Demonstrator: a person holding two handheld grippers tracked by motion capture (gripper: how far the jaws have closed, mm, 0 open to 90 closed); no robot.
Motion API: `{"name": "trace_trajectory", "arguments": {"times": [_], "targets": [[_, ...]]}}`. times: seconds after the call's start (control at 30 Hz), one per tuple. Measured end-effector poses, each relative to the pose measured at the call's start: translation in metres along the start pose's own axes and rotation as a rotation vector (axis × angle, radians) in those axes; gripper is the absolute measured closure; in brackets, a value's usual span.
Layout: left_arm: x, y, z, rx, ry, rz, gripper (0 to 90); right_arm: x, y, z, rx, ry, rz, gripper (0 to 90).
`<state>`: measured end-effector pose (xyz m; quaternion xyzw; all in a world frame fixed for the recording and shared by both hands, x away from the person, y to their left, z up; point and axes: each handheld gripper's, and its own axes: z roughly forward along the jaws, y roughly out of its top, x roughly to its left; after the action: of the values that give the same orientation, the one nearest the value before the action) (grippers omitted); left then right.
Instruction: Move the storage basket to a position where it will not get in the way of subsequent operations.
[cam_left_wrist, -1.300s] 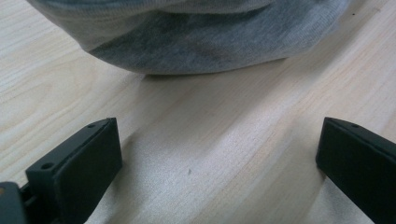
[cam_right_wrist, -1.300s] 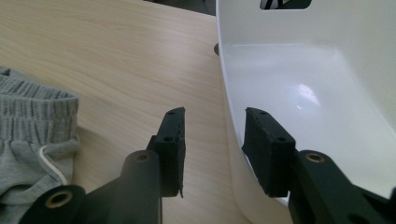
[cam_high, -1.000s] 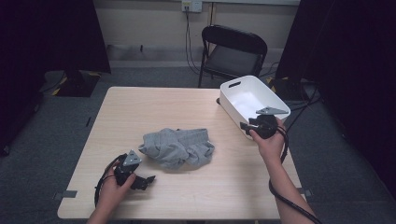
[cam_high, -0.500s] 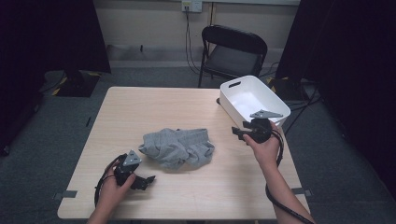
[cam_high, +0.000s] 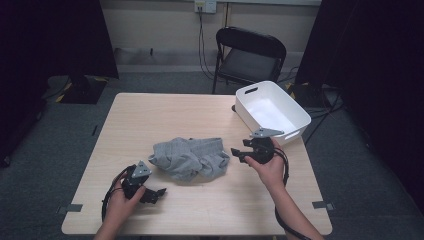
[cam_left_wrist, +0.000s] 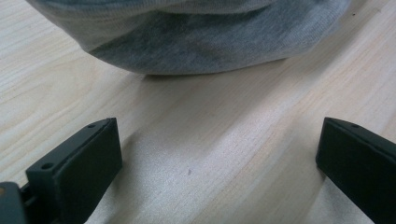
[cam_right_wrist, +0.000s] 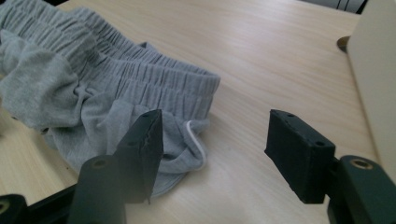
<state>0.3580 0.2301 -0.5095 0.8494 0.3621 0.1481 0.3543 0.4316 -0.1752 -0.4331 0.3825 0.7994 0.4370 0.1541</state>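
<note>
Here, a person sits at a pale wooden tabletop (cam_high: 165, 112), holding a hand-held gripper in each hand. The left hand-held gripper (cam_high: 156, 192) rests low near the near edge of the tabletop, its jaws spread wide apart with nothing between them; in the left gripper view bare wood lies between the jaws, and the rounded edge of a crumpled grey garment (cam_left_wrist: 205, 35) sits just ahead of them, not touching. The left hand (cam_high: 120, 202) wraps the body of that hand-held gripper, and a black cable (cam_high: 107, 200) loops beside it. The right hand-held gripper (cam_high: 239, 152) is held up off the tabletop by the right hand (cam_high: 267, 167), pointing toward the garment (cam_high: 190, 157), which lies just in front of its tips. Its jaws are also open and empty; in the right gripper view the garment's ribbed elastic waistband (cam_right_wrist: 154, 79) and a white drawstring loop (cam_right_wrist: 196, 142) lie ahead of and partly behind the left-hand jaw. Behind and to the outer side of the right hand-held gripper stands a white plastic bin (cam_high: 300, 117) with a handle slot, near the far right corner of the tabletop. Beyond the tabletop, well past both hand-held grippers, stands a black folding chair (cam_high: 250, 55) against a wall.
</note>
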Motion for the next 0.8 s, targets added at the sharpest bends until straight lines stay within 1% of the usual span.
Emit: {"name": "trace_trajectory", "arguments": {"times": [0.17, 0.27, 0.33, 0.37, 0.43, 0.47, 0.5, 0.57, 0.63, 0.73, 0.8], "targets": [[0.0, 0.0, 0.0, 0.001, 0.003, -0.002, 0.0, 0.004, -0.011, 0.014, 0.009, 0.021, 0.007, 37.3], [0.0, 0.0, 0.0, 0.001, 0.002, -0.002, 0.0, 0.005, -0.016, 0.021, 0.021, 0.025, 0.008, 38.3], [0.0, 0.0, 0.0, 0.001, 0.003, -0.003, 0.0, 0.006, -0.019, 0.025, 0.022, 0.034, 0.01, 41.7], [0.0, 0.0, 0.0, 0.0, 0.006, -0.003, 0.0, 0.006, -0.021, 0.027, 0.022, 0.036, 0.01, 41.9], [0.0, 0.001, 0.0, 0.0, 0.006, -0.005, 0.0, 0.007, -0.024, 0.031, 0.023, 0.047, 0.019, 46.8], [0.0, 0.001, 0.0, 0.0, 0.006, -0.004, 0.0, 0.007, -0.025, 0.033, 0.024, 0.049, 0.019, 47.0], [0.0, 0.001, 0.0, 0.0, 0.006, -0.005, 0.0, 0.007, -0.026, 0.035, 0.025, 0.044, 0.019, 47.0], [0.0, 0.001, 0.001, 0.0, 0.007, -0.007, 0.0, 0.007, -0.029, 0.04, 0.024, 0.051, 0.026, 49.6], [-0.001, 0.001, 0.001, 0.0, 0.008, -0.008, 0.0, 0.008, -0.031, 0.045, 0.038, 0.045, 0.015, 50.9], [-0.001, 0.001, 0.001, 0.0, 0.01, -0.009, 0.0, 0.009, -0.034, 0.05, 0.035, 0.043, 0.019, 52.3], [-0.001, 0.001, 0.001, 0.0, 0.01, -0.009, 0.0, 0.01, -0.035, 0.054, 0.039, 0.044, 0.017, 55.7]]}}
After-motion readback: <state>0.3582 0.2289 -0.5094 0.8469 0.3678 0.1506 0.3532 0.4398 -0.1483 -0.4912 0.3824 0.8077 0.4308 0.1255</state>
